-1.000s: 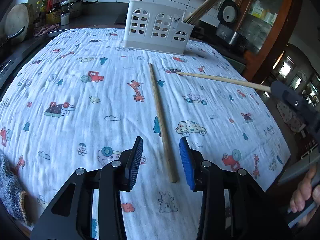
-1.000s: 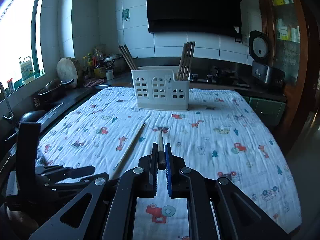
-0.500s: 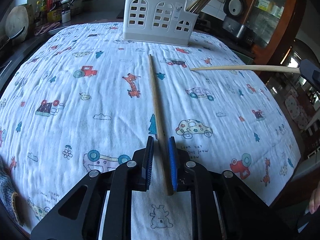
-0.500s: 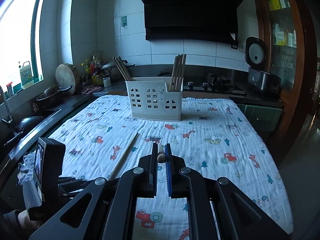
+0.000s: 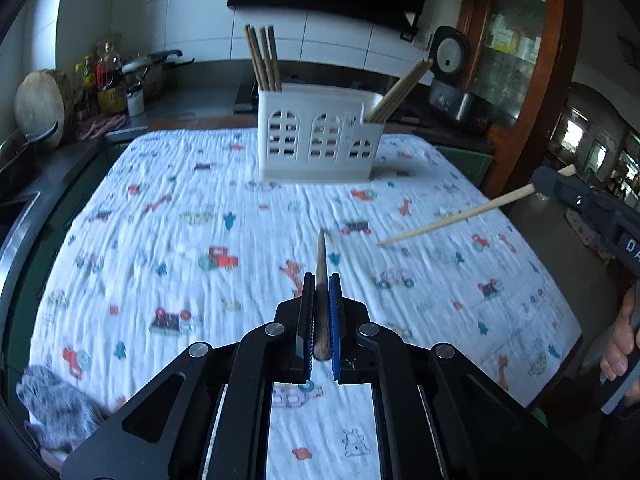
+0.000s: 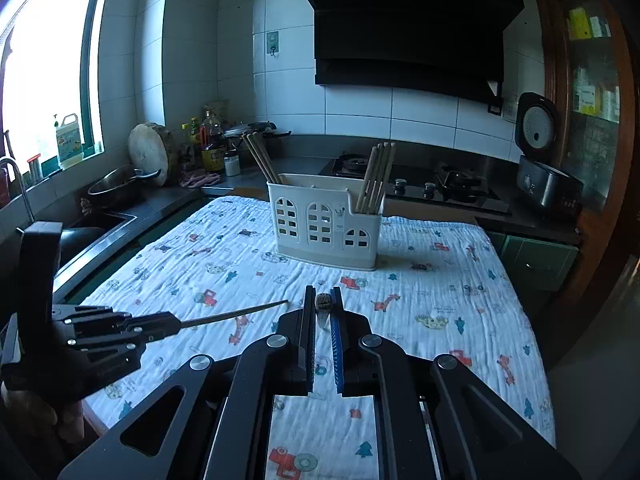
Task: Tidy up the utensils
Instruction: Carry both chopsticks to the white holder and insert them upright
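I see the printed cloth (image 5: 168, 208) spread under the white caddy (image 5: 320, 136), which stands at its far side with chopsticks upright inside. My left gripper (image 5: 320, 292) has its jaws clamped on one chopstick (image 5: 321, 256), raised above the cloth; my right gripper (image 6: 323, 308) pinches another chopstick (image 5: 452, 218), also airborne.

Only white letters "DA", cut off, on the right gripper (image 5: 560, 184).

Black hand-held gripper (image 5: 320, 312), silver screws, blue-edged pads (image 5: 335, 316), bare-skinned hand (image 5: 622, 340)
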`<state>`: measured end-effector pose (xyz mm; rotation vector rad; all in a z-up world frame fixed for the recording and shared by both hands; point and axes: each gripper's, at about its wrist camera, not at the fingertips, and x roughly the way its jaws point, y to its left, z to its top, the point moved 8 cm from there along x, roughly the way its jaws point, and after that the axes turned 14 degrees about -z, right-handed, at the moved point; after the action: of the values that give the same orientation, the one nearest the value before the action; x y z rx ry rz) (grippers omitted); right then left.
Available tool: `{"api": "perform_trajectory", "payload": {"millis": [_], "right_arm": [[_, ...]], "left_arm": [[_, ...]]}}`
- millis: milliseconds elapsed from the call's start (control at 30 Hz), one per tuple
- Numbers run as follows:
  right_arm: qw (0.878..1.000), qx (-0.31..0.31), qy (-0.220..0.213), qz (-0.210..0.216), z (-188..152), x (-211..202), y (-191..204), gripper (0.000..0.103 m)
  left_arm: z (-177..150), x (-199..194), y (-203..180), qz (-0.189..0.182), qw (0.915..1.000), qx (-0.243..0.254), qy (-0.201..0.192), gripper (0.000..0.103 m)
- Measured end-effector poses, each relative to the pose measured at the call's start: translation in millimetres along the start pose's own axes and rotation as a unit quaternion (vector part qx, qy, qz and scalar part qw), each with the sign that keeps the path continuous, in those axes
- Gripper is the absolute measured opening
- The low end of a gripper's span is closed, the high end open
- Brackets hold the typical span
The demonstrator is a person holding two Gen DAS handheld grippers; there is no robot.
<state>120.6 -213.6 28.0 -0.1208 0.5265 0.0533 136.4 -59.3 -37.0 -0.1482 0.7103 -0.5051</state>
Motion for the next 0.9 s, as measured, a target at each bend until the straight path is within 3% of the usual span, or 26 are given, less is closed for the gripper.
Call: {"api": "perform_trajectory", "payload": {"millis": [467,700,900], "right_arm": [[0.998,-0.040,0.008,0.039,120,20,-2,0.007],[0.999,-0.040,-0.006,0.013,182,34,-22,0.007],[0.999,-0.035,0.002,-0.005,206,62,-30,0.007]], "left_arm": [[125,-11,-7,-0.051,0.9967,0.060,-0.021,0.005],[221,-38,-7,-0.041,0.9908,0.082,-0.100,0.005],[280,-35,-1,-0.026,0.9855,0.071,-0.152,0.005]]}}
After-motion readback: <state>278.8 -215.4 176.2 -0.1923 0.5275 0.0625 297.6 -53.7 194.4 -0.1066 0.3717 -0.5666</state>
